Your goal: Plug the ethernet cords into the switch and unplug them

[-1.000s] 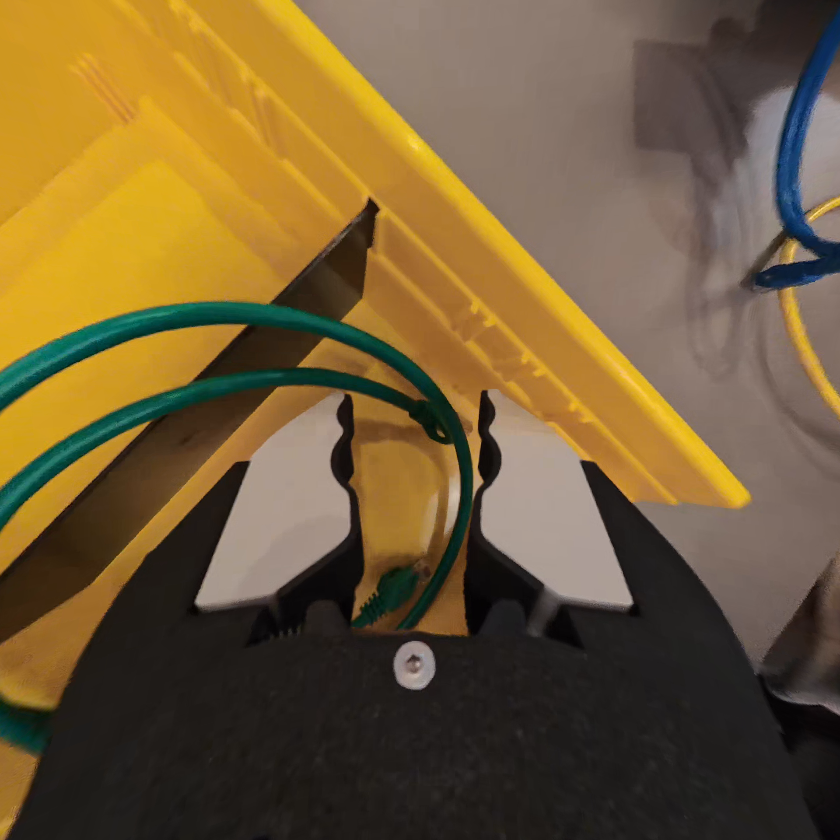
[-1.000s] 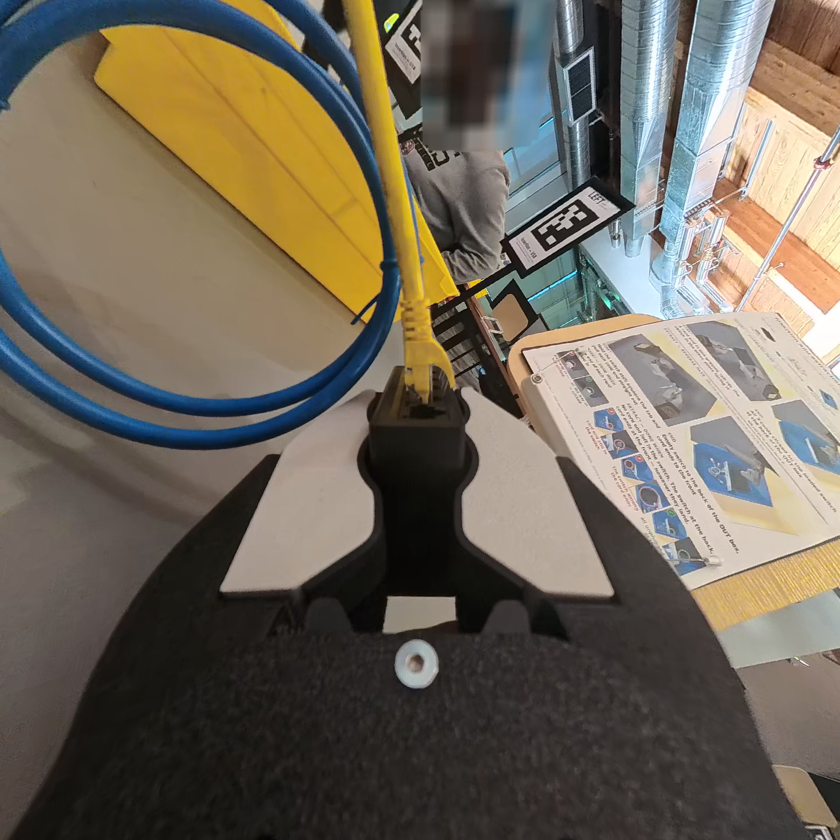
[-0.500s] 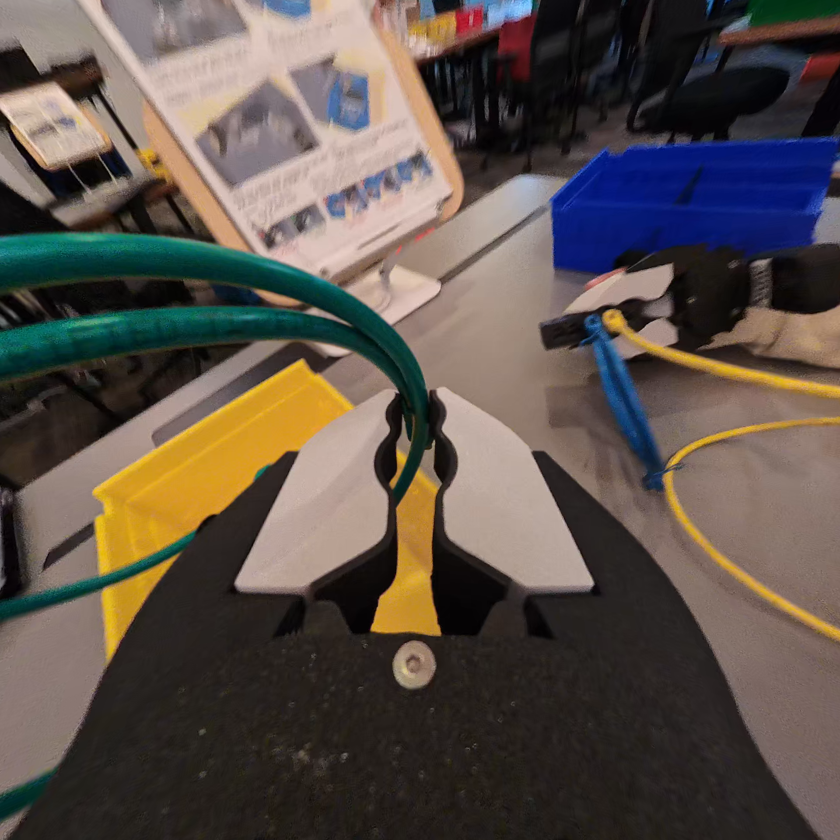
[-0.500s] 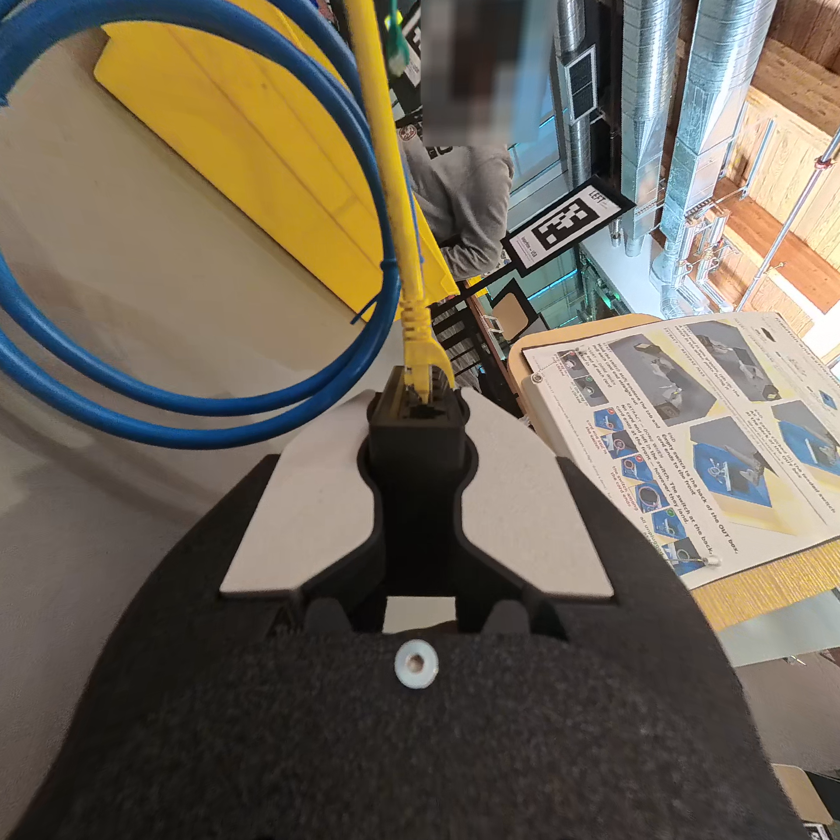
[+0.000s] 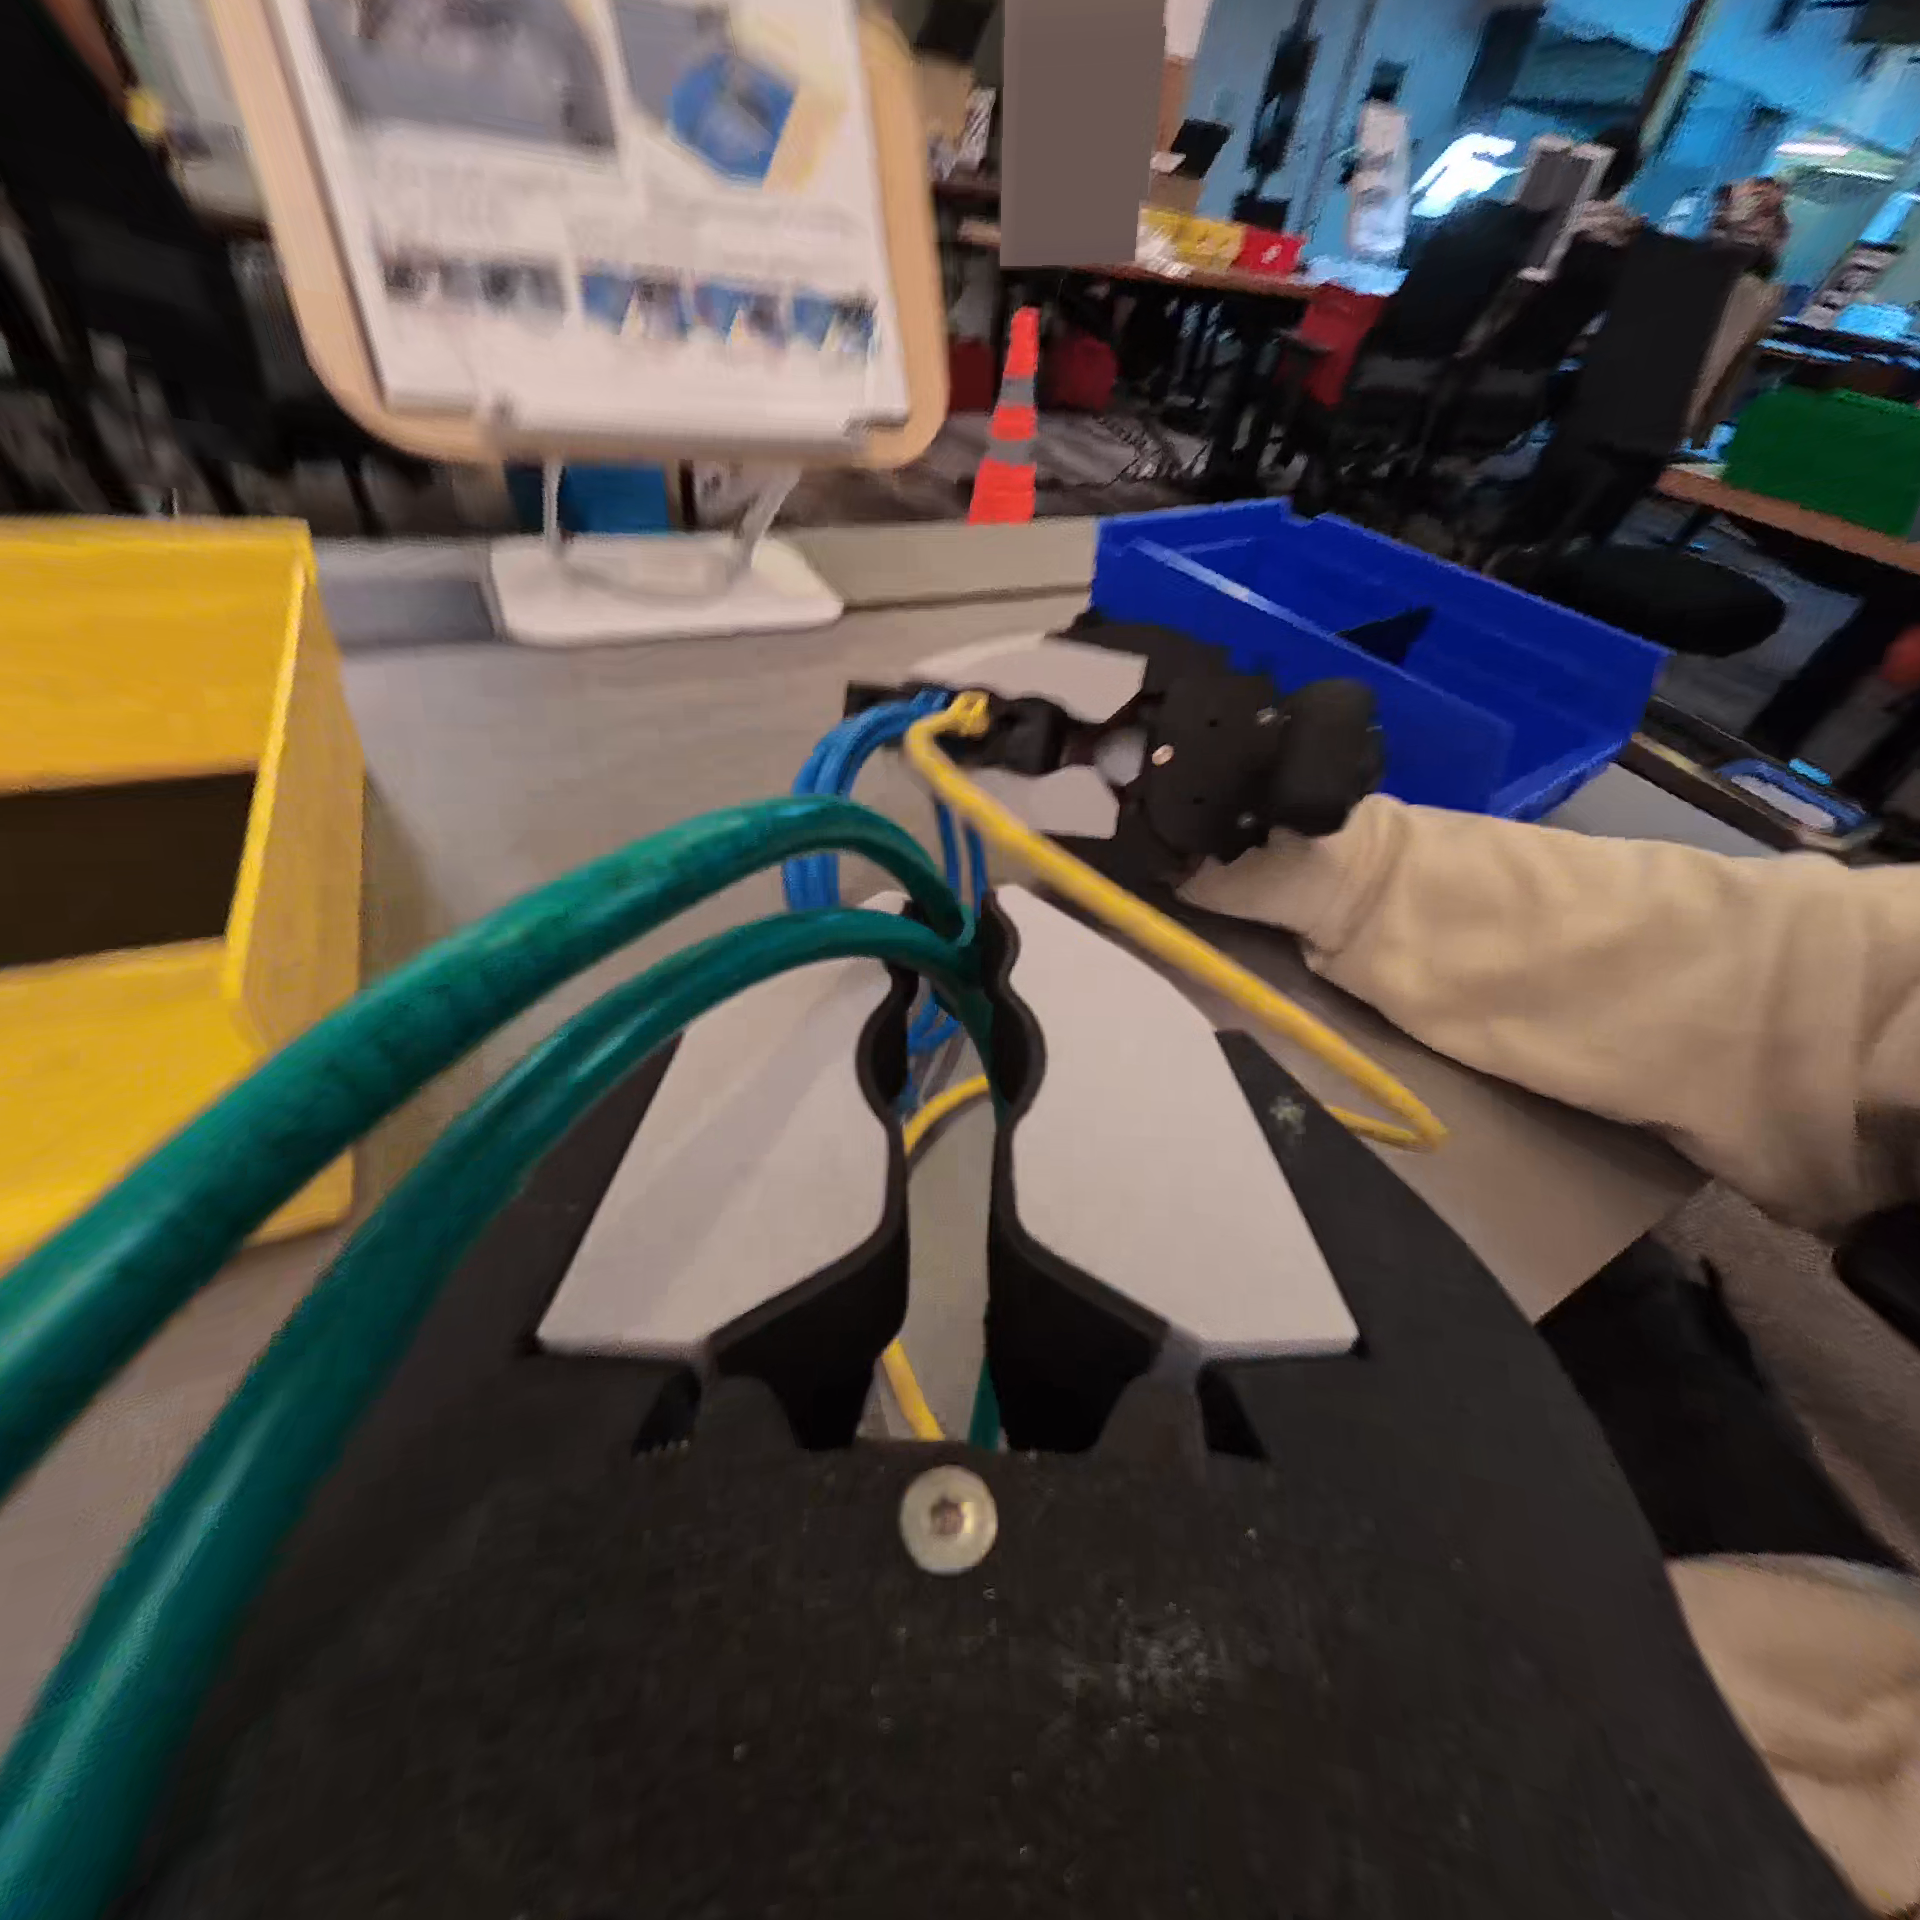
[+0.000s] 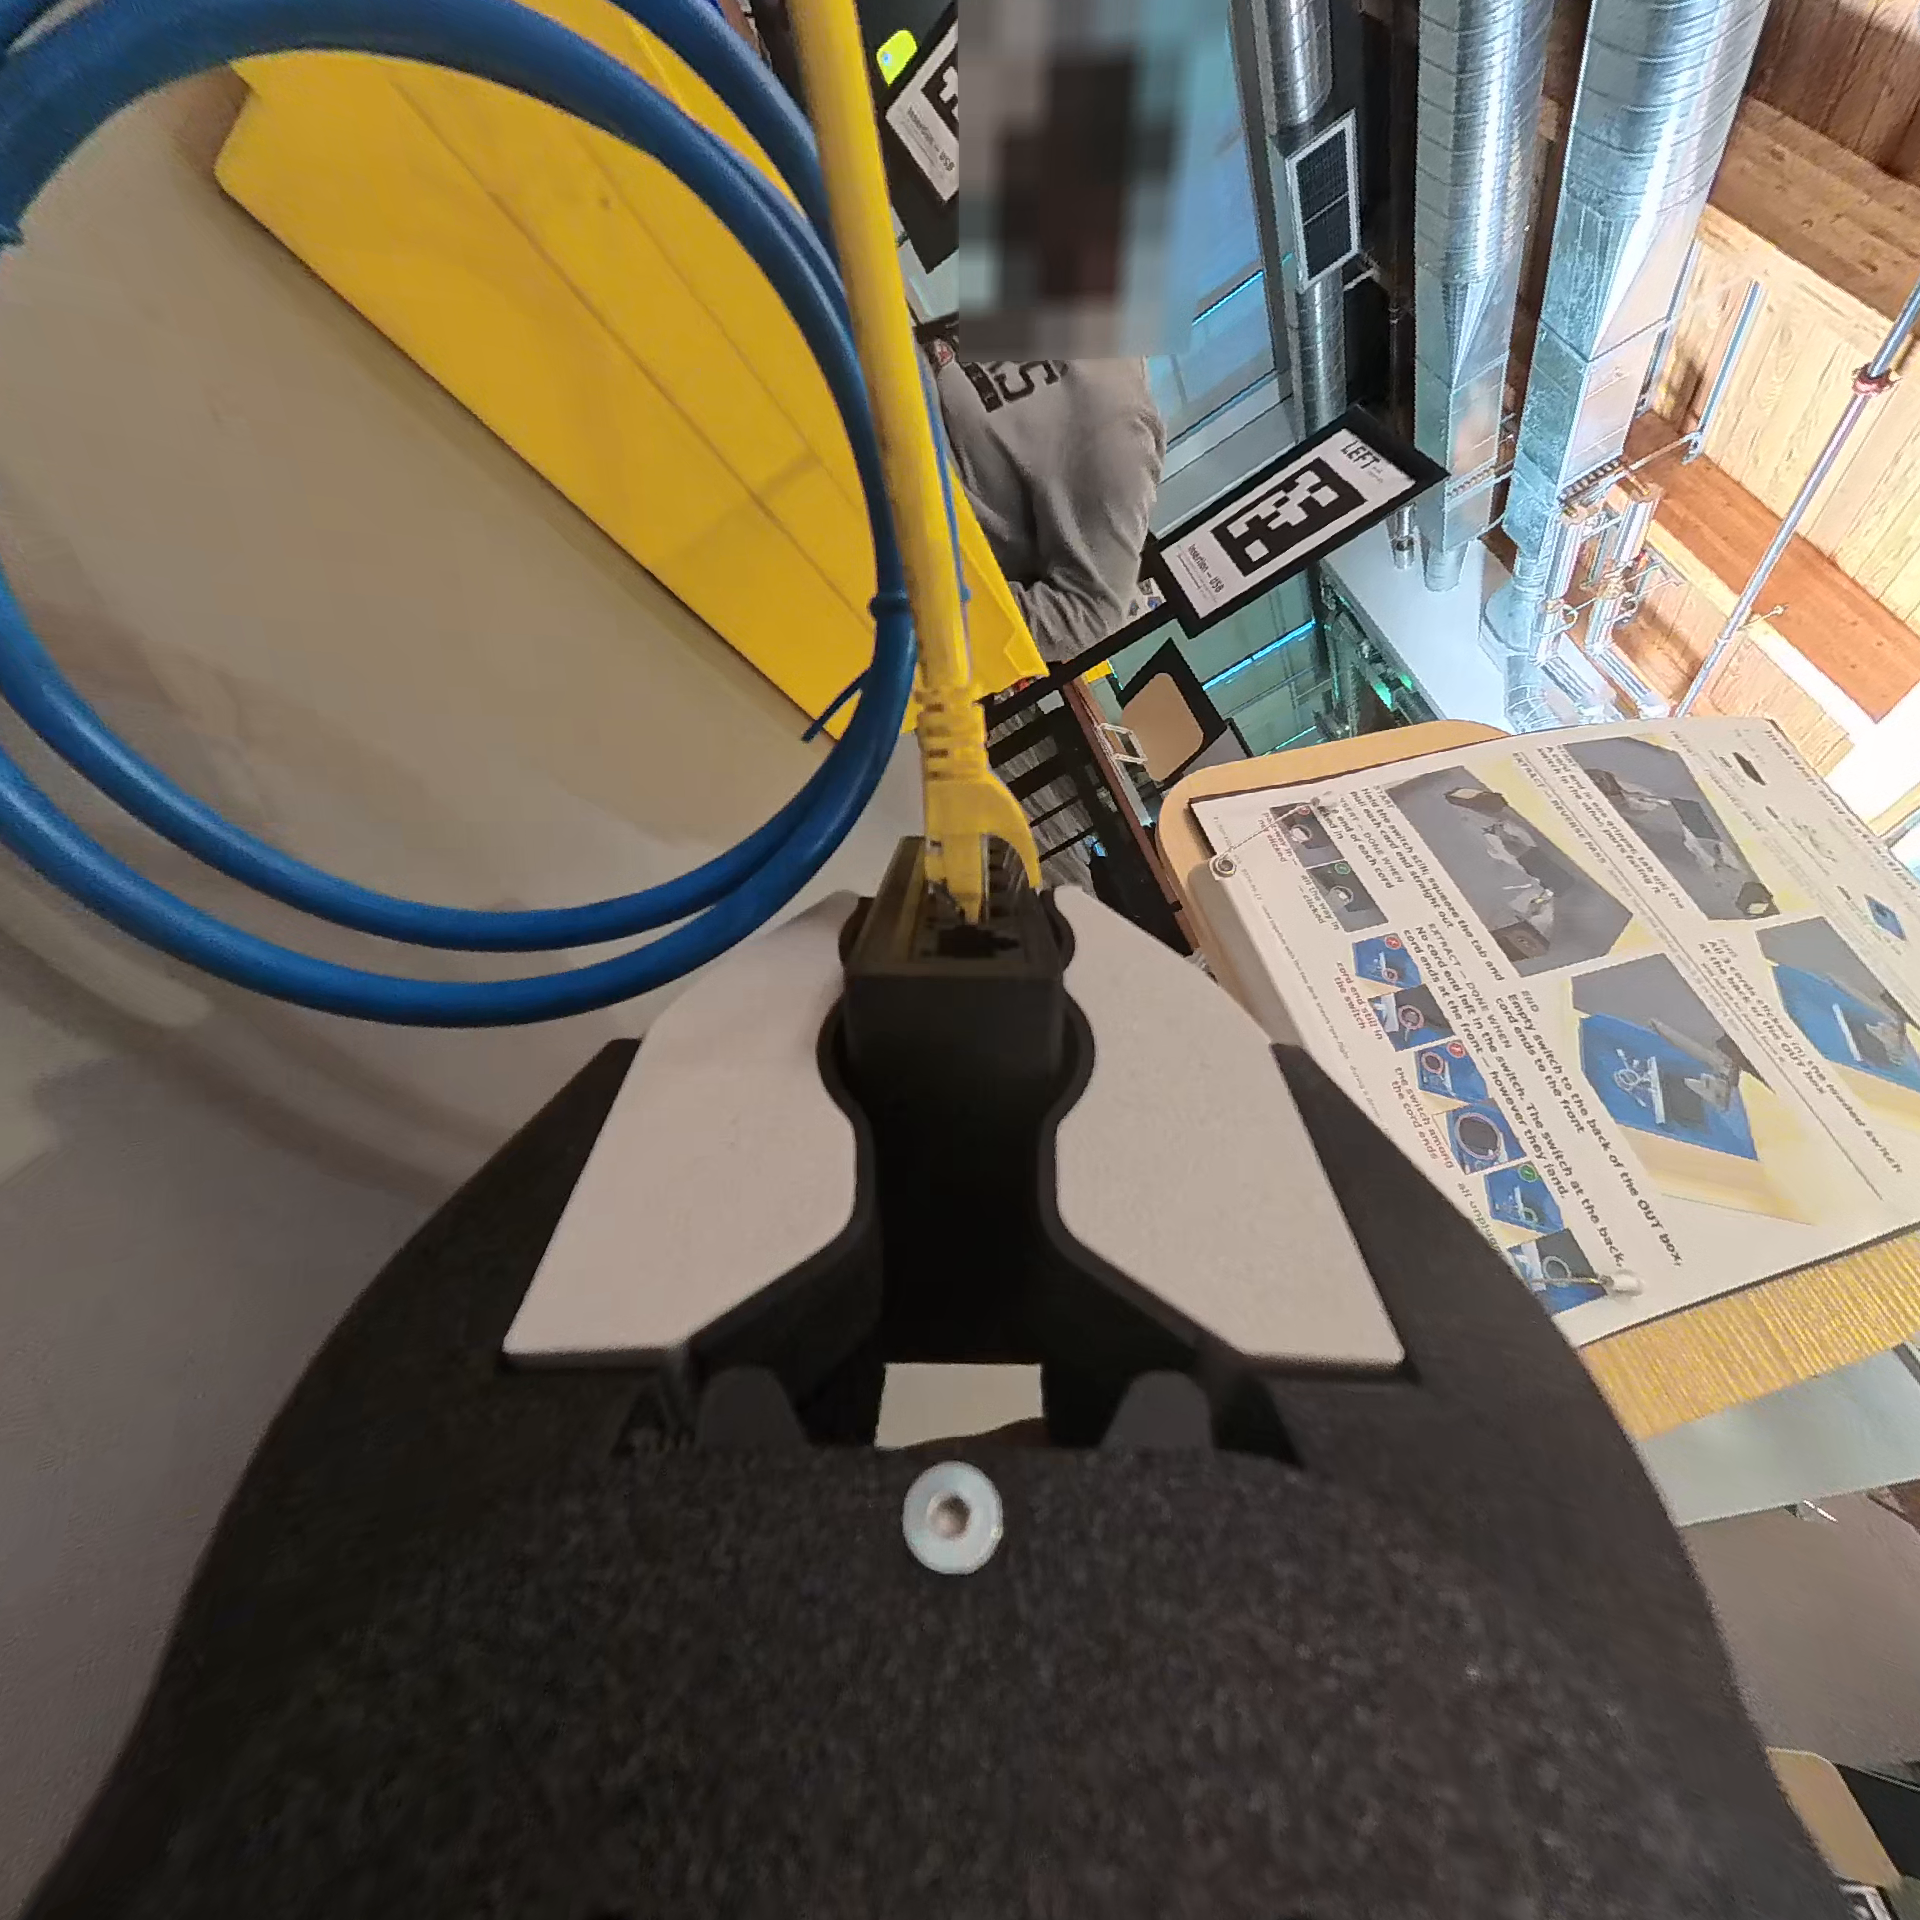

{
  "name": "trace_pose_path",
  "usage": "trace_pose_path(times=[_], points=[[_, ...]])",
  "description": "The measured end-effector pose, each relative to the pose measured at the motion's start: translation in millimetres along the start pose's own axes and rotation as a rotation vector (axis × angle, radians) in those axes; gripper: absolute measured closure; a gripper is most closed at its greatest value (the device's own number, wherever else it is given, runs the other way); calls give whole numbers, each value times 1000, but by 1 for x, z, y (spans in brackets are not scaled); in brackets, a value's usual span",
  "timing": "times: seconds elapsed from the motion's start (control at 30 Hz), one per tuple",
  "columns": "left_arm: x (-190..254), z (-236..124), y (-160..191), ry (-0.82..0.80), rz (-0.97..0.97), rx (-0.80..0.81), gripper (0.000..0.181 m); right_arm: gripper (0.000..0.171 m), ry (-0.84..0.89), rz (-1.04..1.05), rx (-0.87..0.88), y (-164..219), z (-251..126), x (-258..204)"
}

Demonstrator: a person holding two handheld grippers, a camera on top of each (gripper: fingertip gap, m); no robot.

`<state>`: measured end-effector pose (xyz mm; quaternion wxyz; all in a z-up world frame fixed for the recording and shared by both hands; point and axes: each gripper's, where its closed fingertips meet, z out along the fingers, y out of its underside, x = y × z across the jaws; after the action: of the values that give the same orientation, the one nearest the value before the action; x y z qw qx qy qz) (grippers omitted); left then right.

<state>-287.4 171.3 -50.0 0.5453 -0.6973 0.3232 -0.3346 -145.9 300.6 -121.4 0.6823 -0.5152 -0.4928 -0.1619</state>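
Ethernet cords in three colours show here. In the right wrist view the right gripper [image 6: 961, 987] is clamped on a black switch [image 6: 951, 997] that stands between its jaws, ports facing away from the camera. A yellow cord [image 6: 894, 436] runs in from 12 o'clock and its plug sits in one of the ports. A blue cord [image 6: 436, 914] loops in a double ring at 10 o'clock of the switch, lying over the grey counter [image 6: 312, 675]; a thin tie binds the ring beside the yellow cord. A yellow bin [image 6: 582, 343] lies at 11 o'clock, and an instruction board [image 6: 1558, 997] stands at 3 o'clock.

In the left wrist view the left gripper [image 5: 948, 940] is closed on a green cord [image 5: 436, 1049], pinched near the fingertips; two green strands arc away toward 8 o'clock. Beyond it, at 1 o'clock, the right gripper with the switch rests low over the counter, held by a gloved hand [image 5: 1320, 748] in a cream sleeve [image 5: 1600, 997], with the blue and yellow cords trailing from it. A blue bin [image 5: 1455, 665] sits at 2 o'clock and the yellow bin at 9 o'clock.
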Motion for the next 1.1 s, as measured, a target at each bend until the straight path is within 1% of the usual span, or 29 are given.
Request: trace_pose_path(times=[0.13, 0.23, 0.3, 0.33, 0.4, 0.43, 0.57, 0.73, 0.77, 0.9, 1.0, 1.1], points=[[-41, 22, 33, -25, -341, -118, 171, 141, -4, 2, 1, 0, 0, 0], [-57, 36, 54, -30, -435, -218, 171, 141, -5, 3, -2, 0, 0, -1], [-63, 40, 65, -61, -396, -268, 170, 141, -7, 4, -4, 1, 1, -1], [-65, 41, 69, -80, -363, -277, 166, 141, -9, 5, -4, 1, 1, -1], [-70, 41, 76, -112, -306, -313, 149, 141, -11, 7, -5, 1, 1, -1], [-72, 41, 80, -119, -292, -338, 147, 141, -12, 8, -6, 1, 1, -1], [-82, 32, 86, -148, -287, -376, 147, 141, -18, 8, -5, 1, 1, -2], [-95, 18, 85, -171, -265, -414, 136, 141, -21, 9, -8, 2, 2, -3], [-96, 15, 88, -170, -254, -443, 133, 141, -21, 9, -9, 2, 2, -3], [-102, 4, 102, -187, -168, -560, 132, 141, -22, 7, -12, 2, 2, -4], [-95, -3, 100, -137, -49, -584, 134, 141, -21, 6, -16, 2, 2, -4], [-71, -15, 96, 37, 119, -616, 135, 141, -22, 6, -19, 3, 2, -4]])
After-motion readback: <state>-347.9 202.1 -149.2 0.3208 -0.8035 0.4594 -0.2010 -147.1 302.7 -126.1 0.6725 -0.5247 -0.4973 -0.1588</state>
